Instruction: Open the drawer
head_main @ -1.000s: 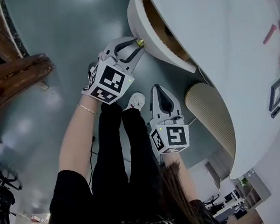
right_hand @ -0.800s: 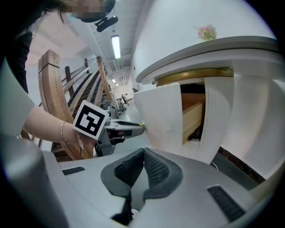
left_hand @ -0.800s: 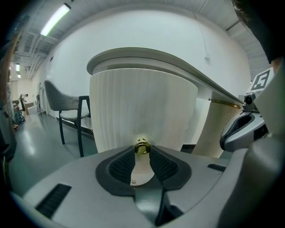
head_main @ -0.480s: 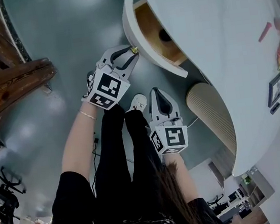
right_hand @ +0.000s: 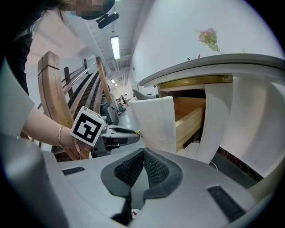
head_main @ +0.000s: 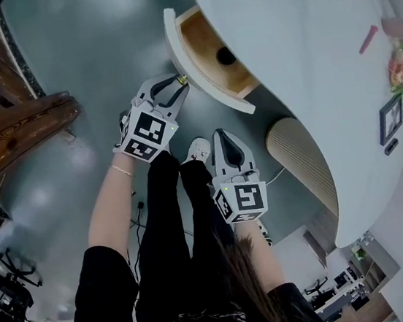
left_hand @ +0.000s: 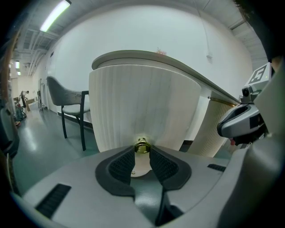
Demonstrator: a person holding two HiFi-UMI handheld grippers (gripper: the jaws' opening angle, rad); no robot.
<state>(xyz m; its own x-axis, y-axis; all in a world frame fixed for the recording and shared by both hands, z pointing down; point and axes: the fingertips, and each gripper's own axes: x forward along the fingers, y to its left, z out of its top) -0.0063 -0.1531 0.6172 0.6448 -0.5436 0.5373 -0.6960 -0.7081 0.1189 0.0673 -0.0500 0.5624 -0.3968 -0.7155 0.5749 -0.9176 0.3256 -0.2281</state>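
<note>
1. More of the drawer (head_main: 212, 59) shows than a second ago. Its wooden inside was a sliver under the white desk top (head_main: 299, 63); now it stands well out in front of the desk.
2. My left claw (head_main: 178, 84) has travelled with it, toward the left of the head view and away from the desk. Grip is unchanged: jaws narrow, pads clamped either side of the small brass knob (left_hand: 142, 146) on the ribbed drawer front (left_hand: 142, 102).
3. My right claw (head_main: 225, 135) has not shifted. It hangs below the drawer, jaws together, nothing between them.
4. One dark round thing (head_main: 226, 56) sits inside the drawer toward the back; I cannot tell what it is.
5. Reading: the pull is working, the knob has not slipped and the drawer slides freely. Task looks mostly done. I judge a little more travel is possible, since the drawer's back end is still under the desk top. Risk: the small round knob could slide out of the pads if I pull off-line.
</note>
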